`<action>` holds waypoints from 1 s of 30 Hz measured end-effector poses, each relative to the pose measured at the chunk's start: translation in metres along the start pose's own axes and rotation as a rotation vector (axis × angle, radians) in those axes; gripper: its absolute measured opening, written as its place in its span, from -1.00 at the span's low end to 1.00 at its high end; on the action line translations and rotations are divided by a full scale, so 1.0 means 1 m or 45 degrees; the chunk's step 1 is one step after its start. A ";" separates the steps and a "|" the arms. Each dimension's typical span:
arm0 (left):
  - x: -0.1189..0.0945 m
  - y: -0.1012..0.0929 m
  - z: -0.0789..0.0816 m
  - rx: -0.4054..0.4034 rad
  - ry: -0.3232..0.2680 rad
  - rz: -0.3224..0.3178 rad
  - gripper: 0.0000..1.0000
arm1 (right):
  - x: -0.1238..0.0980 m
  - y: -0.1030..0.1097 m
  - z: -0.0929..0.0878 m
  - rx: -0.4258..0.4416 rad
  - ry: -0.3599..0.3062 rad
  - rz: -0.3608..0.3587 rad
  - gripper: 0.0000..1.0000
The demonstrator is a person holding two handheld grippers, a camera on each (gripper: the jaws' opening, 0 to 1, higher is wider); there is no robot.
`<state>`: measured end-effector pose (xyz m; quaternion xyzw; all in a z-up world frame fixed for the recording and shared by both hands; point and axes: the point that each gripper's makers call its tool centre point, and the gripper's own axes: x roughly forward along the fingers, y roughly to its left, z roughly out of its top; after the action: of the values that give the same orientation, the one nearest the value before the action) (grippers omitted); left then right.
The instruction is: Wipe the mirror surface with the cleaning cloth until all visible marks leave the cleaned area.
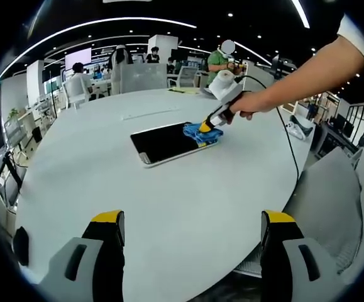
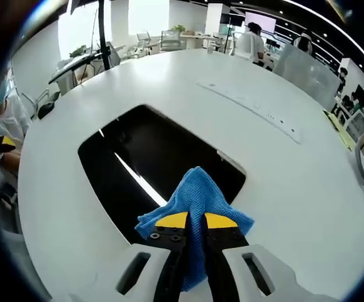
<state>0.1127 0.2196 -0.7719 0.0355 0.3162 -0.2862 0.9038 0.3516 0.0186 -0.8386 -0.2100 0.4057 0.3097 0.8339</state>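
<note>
The mirror (image 1: 165, 143) lay flat on the white round table (image 1: 169, 201). The right gripper (image 2: 195, 221) was clenched on the blue cleaning cloth (image 2: 195, 200) and pressed it on the mirror's near edge. The left gripper (image 1: 191, 228) hung apart over the table, jaws wide and holding nothing.

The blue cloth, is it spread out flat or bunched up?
Bunched up: the blue cloth rises in a folded peak, pinched in the right gripper, on the mirror.
</note>
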 end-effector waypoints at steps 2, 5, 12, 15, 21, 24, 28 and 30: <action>0.000 0.000 0.000 0.000 0.001 0.000 0.81 | -0.001 0.000 0.001 -0.001 0.002 -0.002 -0.93; -0.001 0.000 0.001 -0.001 -0.002 0.001 0.81 | 0.006 -0.007 0.002 -0.002 0.003 -0.004 -0.93; -0.001 0.002 0.001 0.002 -0.001 0.006 0.81 | 0.018 -0.018 0.004 -0.012 0.008 -0.008 -0.93; -0.001 0.003 0.001 0.003 0.001 0.008 0.81 | 0.024 -0.024 0.005 -0.010 0.010 -0.011 -0.93; -0.001 0.003 0.000 0.001 0.005 0.007 0.81 | 0.028 -0.027 0.007 -0.012 0.012 -0.015 -0.93; -0.001 0.004 0.000 0.004 0.008 0.006 0.81 | 0.029 -0.028 0.008 -0.010 0.014 -0.017 -0.93; -0.001 0.006 0.001 0.006 0.008 0.007 0.81 | 0.030 -0.029 0.009 -0.010 0.016 -0.019 -0.93; -0.001 0.007 0.001 0.006 0.007 0.009 0.81 | 0.031 -0.030 0.011 -0.006 0.015 -0.021 -0.93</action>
<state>0.1160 0.2255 -0.7709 0.0395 0.3178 -0.2836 0.9039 0.3931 0.0137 -0.8545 -0.2170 0.4083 0.3026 0.8334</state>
